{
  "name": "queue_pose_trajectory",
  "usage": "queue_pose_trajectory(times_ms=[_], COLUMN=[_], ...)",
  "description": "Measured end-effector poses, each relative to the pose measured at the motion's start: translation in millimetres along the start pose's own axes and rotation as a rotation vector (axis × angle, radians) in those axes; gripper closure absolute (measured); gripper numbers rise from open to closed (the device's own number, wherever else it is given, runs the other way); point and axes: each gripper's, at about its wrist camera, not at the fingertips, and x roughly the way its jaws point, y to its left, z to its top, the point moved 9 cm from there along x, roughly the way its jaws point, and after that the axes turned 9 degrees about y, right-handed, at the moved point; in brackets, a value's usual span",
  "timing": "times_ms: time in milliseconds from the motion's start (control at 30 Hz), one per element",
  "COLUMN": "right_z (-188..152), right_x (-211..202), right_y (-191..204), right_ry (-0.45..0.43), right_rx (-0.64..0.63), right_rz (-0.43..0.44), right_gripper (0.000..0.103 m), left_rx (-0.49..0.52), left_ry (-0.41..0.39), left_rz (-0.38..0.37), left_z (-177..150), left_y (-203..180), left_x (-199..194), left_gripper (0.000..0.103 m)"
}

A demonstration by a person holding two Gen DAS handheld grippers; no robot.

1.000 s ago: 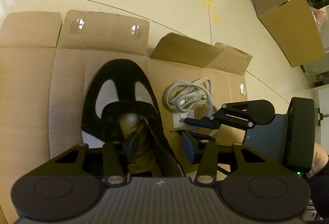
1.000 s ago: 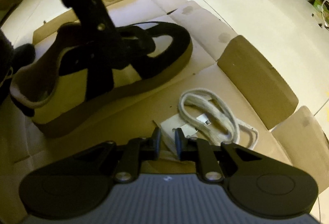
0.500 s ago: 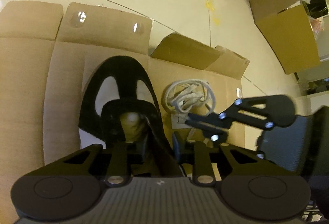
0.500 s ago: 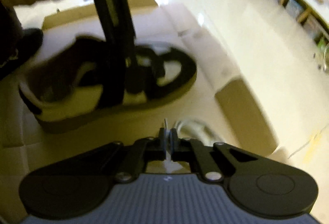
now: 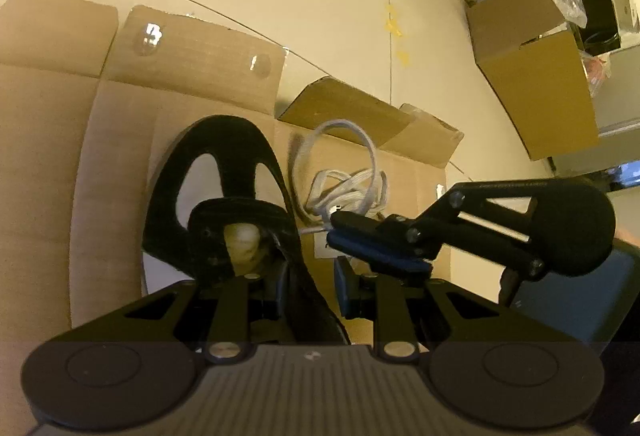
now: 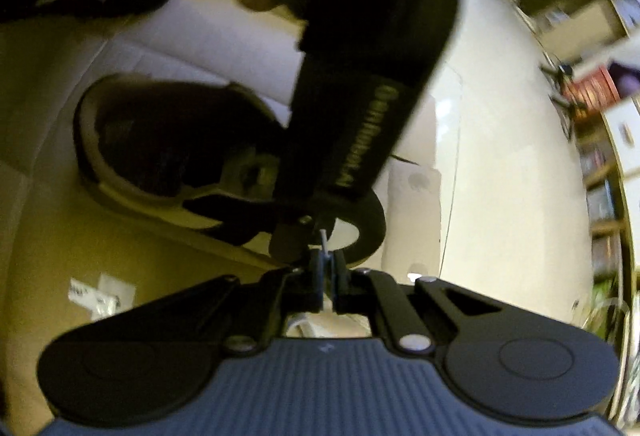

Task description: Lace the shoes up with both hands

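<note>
suede shoe (image 5: 224,196) sits on flat cardboard (image 5: 48,164); my left gripper (image 5: 308,288) clamps its collar, right gripper (image 6: 328,268) pinches the woven lace (image 5: 344,192) tip.

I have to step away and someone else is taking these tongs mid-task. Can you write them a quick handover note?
Right tongs: shut on the tip of the white shoelace, lifted off the cardboard.
Left tongs: partly closed around the side wall of the black and white shoe by its opening, steadying it.
Shoe sits on the flattened cardboard; the rest of the lace lies bundled just beside it.
Done: lace end picked up, shoe braced.
Left: no lace shows in the eyelets, so all threading remains. Start by bringing the tip to an eyelet.
</note>
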Motion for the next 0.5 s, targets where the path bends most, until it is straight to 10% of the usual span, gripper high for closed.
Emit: queue_pose_trajectory(times_ms=[500], right_z=[0.6], right_x=[4.2], right_y=[13.6], right_ry=[0.035], right_rx=[-0.347], right_rz=[-0.109], right_gripper=[0.1], left_rx=[-0.008], left_ry=[0.004], left_rz=[-0.012], left_z=[-0.5], left_y=[0.5], left_x=[-2.1], left_gripper=[0.079])
